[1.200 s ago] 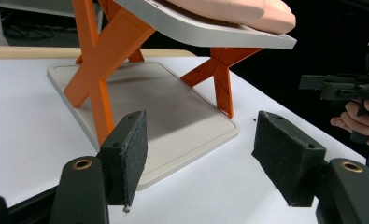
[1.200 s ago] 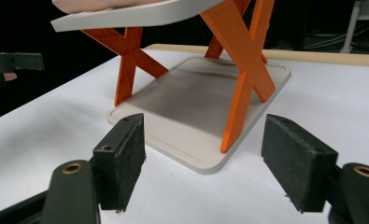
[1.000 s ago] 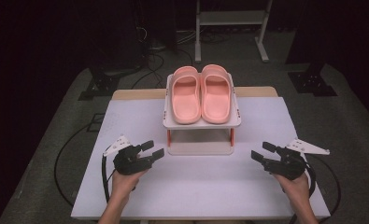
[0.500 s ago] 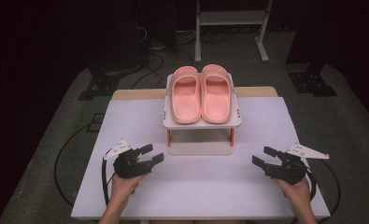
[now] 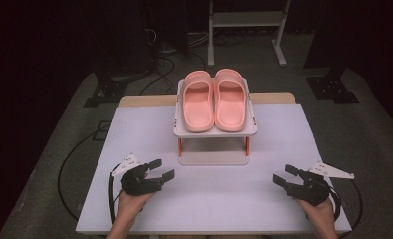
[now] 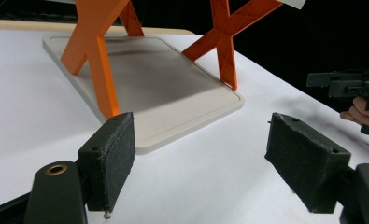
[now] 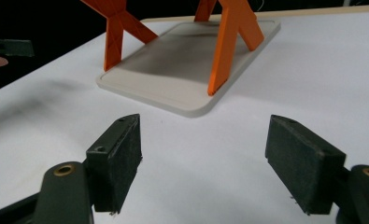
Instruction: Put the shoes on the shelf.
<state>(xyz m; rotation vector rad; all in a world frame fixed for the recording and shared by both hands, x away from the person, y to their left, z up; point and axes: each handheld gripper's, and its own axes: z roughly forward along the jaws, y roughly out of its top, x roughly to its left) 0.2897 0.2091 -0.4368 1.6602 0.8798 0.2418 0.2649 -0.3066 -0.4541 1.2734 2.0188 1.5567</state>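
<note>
With both grippers, L (image 5: 160, 169) & R (image 5: 282, 177), fingers open & empty, take the slippers (image 5: 215, 99) by their stiff sidewalls – light, bendy foam, probably.

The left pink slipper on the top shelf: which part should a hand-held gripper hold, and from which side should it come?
Probably the strap band of the left slipper, coming from above. It lies flat, sole down, on the rack's top shelf, close beside the right slipper, so side access looks tight. The raised band offers a narrow part for the open jaws.

Rack (image 6: 98, 56) top cut off in both gripper views; slippers (image 5: 215, 99) hide upper shelf.
</note>
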